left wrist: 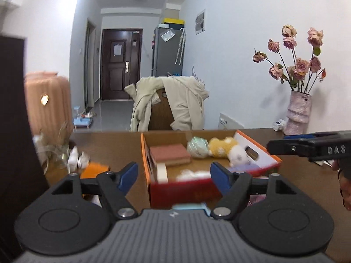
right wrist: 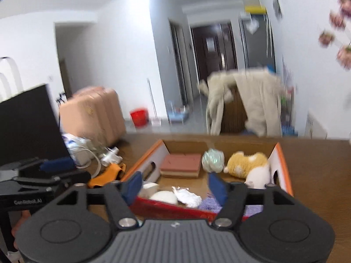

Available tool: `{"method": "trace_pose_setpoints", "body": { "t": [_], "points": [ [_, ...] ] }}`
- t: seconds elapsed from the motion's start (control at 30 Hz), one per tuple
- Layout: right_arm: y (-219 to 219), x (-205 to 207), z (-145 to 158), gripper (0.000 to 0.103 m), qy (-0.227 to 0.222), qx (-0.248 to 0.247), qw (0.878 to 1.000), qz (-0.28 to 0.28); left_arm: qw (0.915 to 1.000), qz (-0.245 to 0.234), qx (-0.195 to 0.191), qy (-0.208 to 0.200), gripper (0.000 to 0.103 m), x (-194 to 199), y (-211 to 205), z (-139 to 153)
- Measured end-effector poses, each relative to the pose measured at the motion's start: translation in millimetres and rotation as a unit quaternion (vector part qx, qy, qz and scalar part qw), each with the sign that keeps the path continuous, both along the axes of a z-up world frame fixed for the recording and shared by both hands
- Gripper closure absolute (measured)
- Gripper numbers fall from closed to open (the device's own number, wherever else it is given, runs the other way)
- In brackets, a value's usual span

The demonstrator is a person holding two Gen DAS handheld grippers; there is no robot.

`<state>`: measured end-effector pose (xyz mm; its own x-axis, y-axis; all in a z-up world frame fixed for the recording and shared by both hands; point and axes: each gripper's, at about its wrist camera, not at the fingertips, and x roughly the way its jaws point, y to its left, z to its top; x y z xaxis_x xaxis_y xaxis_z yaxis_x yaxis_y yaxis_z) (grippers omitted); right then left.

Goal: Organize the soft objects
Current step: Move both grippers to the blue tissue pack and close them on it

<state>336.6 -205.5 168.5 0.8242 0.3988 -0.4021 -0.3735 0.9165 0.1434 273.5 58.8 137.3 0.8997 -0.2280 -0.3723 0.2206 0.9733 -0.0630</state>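
An open cardboard box (left wrist: 145, 153) (right wrist: 284, 164) with orange and red sides stands on the brown table. Inside lie a pink sponge block (left wrist: 170, 152) (right wrist: 181, 163), a pale green ball (left wrist: 197, 146) (right wrist: 212, 160), a yellow and white plush toy (left wrist: 228, 149) (right wrist: 250, 164), crumpled white tissue (right wrist: 186, 196), a white round pad (right wrist: 164, 197) and a purple cloth (right wrist: 209, 203). My left gripper (left wrist: 174, 175) is open and empty at the box's near red wall. My right gripper (right wrist: 175, 186) is open and empty over the near wall. Each gripper shows at the edge of the other's view.
An orange soft item (left wrist: 94, 168) (right wrist: 107, 173) lies on the table left of the box, beside white cables and a charger (right wrist: 87, 151). A vase of dried roses (left wrist: 299, 114) stands at the far right. A black monitor (right wrist: 28, 125) stands left. A chair with a beige coat (left wrist: 171, 103) is behind the table.
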Motion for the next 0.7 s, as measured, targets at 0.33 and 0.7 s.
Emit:
{"method": "trace_pose_setpoints", "body": {
  "t": [0.33,0.7],
  "points": [
    [-1.8,-145.6,-76.0,0.03,-0.047,-0.018,0.998,-0.043,0.9983,-0.025,-0.033,0.041,0.028,-110.7,8.4,-68.0],
    [15.7,-186.4,-131.0,0.031,0.018,0.008,1.0,-0.013,0.9968,-0.027,-0.038,0.065,0.036,-129.4,4.6,-93.3]
  ]
}}
